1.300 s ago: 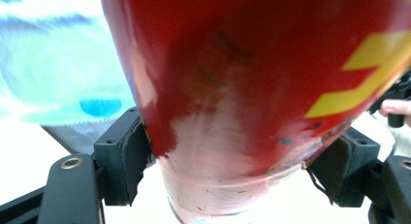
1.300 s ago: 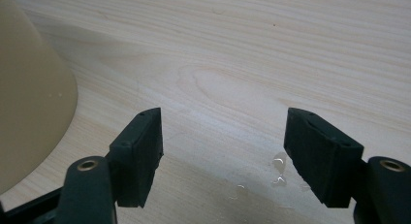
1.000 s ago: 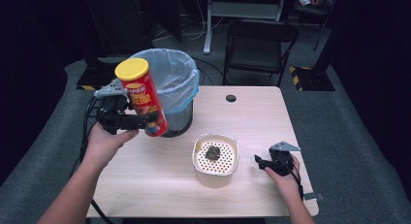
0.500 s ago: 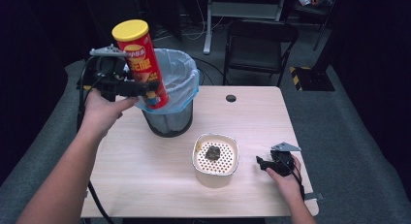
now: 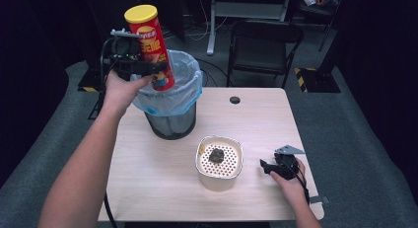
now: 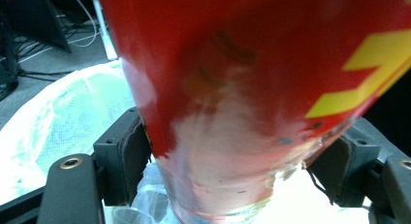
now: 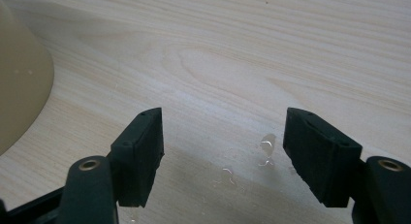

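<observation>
A red chip can [image 5: 152,47] with a yellow lid is held upright, slightly tilted, over the near-left rim of the bin [image 5: 172,97]. My left gripper [image 5: 148,67] is shut on the can's lower half; in the left gripper view the can [image 6: 252,98] sits between both pads [image 6: 133,156], with the bin's pale liner [image 6: 58,122] below. My right gripper [image 5: 268,167] rests low over the table at the front right, open, with bare wood [image 7: 223,83] between its jaws.
A cream perforated bowl [image 5: 219,161] with a dark lump in it stands at the table's middle front, just left of the right gripper. A small dark disc [image 5: 234,99] lies near the table's far edge. A black chair [image 5: 263,48] stands behind the table.
My left hand has carried the can up and away toward the bin, from beside it to above its rim. The right gripper has stayed where it was.
</observation>
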`<state>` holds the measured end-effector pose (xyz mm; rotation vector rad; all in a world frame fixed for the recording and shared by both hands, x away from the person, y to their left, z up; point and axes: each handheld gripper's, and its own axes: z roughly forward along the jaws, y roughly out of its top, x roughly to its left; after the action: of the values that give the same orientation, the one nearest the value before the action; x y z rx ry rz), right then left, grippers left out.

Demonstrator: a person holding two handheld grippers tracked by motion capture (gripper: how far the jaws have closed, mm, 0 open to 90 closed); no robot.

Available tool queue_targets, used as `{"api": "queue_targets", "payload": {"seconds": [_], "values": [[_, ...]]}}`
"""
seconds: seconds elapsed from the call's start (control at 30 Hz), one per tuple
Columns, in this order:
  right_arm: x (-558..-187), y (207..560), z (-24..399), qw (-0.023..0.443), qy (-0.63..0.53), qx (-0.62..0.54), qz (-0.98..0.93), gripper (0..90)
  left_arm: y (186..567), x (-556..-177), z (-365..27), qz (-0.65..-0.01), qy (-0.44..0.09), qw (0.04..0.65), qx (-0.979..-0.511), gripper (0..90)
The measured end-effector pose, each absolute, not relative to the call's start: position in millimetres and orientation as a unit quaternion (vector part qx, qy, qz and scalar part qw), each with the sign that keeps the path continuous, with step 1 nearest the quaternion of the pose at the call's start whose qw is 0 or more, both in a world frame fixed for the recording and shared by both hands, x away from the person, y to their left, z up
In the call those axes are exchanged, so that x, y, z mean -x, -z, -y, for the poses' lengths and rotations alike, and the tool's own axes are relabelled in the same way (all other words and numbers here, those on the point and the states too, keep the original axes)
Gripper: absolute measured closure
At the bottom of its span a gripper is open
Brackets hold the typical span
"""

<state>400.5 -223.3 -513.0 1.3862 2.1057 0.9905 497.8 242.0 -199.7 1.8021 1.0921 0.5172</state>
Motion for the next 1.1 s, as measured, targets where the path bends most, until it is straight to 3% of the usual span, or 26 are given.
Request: {"api": "queue_targets", "payload": {"seconds": [0.23, 1.1], "values": [[-400.5, 511.9, 222.1, 0.216, -0.359, -0.494, -0.762, 30.6, 214.8, -520.1, -236.9, -0.461, -0.260, 0.429, -0.732, 23.4], [-401.2, 514.8, 217.6, 0.204, -0.357, -0.487, -0.771, 31.0, 262.6, -574.2, -246.5, -0.523, -0.226, 0.370, -0.734, 23.2]]}}
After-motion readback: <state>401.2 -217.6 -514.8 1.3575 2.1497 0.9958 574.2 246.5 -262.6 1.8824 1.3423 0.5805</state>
